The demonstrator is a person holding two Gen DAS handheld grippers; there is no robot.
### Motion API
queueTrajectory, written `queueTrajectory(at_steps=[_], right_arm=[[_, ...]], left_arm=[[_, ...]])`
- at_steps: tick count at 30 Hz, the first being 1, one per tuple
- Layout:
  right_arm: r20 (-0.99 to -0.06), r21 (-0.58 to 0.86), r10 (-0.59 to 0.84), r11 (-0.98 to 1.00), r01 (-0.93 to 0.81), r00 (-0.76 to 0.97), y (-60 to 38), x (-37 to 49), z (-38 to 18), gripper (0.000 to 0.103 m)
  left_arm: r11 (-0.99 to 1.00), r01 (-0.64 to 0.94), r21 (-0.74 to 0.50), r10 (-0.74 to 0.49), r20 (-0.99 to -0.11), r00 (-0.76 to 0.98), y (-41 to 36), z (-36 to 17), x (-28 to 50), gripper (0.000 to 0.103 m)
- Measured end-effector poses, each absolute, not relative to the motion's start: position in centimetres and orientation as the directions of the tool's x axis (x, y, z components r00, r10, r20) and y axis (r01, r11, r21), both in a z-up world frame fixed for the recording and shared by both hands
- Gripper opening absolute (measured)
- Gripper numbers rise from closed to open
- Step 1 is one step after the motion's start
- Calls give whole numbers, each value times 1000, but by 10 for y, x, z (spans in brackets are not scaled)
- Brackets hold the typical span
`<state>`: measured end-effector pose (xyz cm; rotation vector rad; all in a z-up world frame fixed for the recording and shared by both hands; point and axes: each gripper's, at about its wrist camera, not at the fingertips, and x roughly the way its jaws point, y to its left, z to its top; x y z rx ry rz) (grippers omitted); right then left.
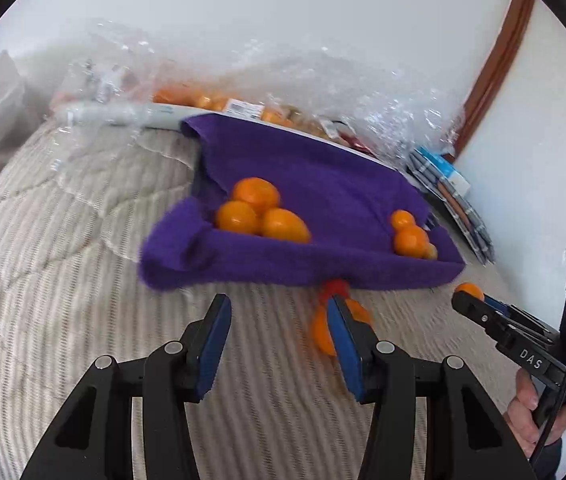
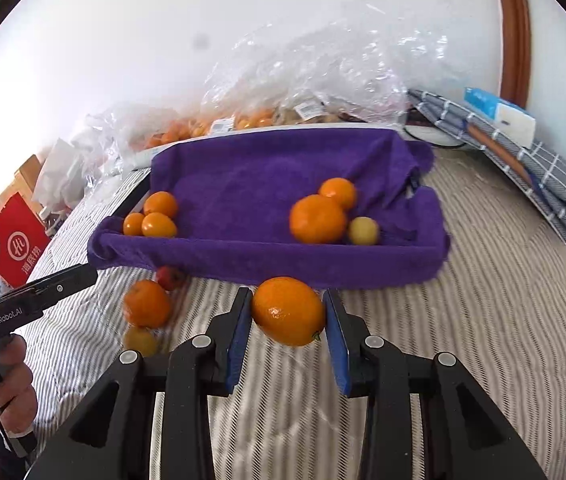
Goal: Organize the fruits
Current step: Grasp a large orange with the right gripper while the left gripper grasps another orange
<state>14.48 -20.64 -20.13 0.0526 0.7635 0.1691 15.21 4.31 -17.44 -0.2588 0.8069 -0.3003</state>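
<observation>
A tray lined with a purple towel (image 2: pixel 243 192) lies on the striped bed; it also shows in the left wrist view (image 1: pixel 323 184). Three orange fruits (image 2: pixel 155 216) sit at its left end, and two oranges (image 2: pixel 317 218) with a small yellow fruit (image 2: pixel 363 231) sit at its right. My right gripper (image 2: pixel 287 314) is shut on an orange kumquat (image 2: pixel 287 311), held just in front of the tray. My left gripper (image 1: pixel 279 320) is open and empty above the bed. Loose on the bed lie an orange (image 2: pixel 146 303), a small red fruit (image 2: pixel 169 278) and a yellowish fruit (image 2: pixel 140 341).
Clear plastic bags of fruit (image 2: pixel 303 80) lie behind the tray against the wall. A folded checked cloth (image 2: pixel 523 160) and a tissue box (image 2: pixel 499 114) lie at the right. A red paper bag (image 2: pixel 15 240) stands at the left beside the bed.
</observation>
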Motion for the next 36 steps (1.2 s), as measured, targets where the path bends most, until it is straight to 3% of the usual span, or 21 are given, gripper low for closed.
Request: queueTrajectory(at_steps=[7,17,21,24,36], right_arm=[[-668,63,133,990,-123,732,-228,122,-199,36],[-666,43,111,993,-111,738,-245,110,-209,36],[-667,54,115,993,-107,736,-248,110,-213,36],[-671,66,118,993,-100,732,-251,110,-215,36],[-660,69,101,995,-75,744,-253,104,-202,36]], left_arm=[[917,206,-342,-393,-679,621,9,-175,154,53],[936,164,-313,-348,-739,577,-11,-192,168,52],[940,154,-303,-335,-742,580,-12,-195,169,50],[939,165,-302,-340,-740,581,-12,-196,167,40],[942,133,-307,-318,-698,641,14,-167,154,40]])
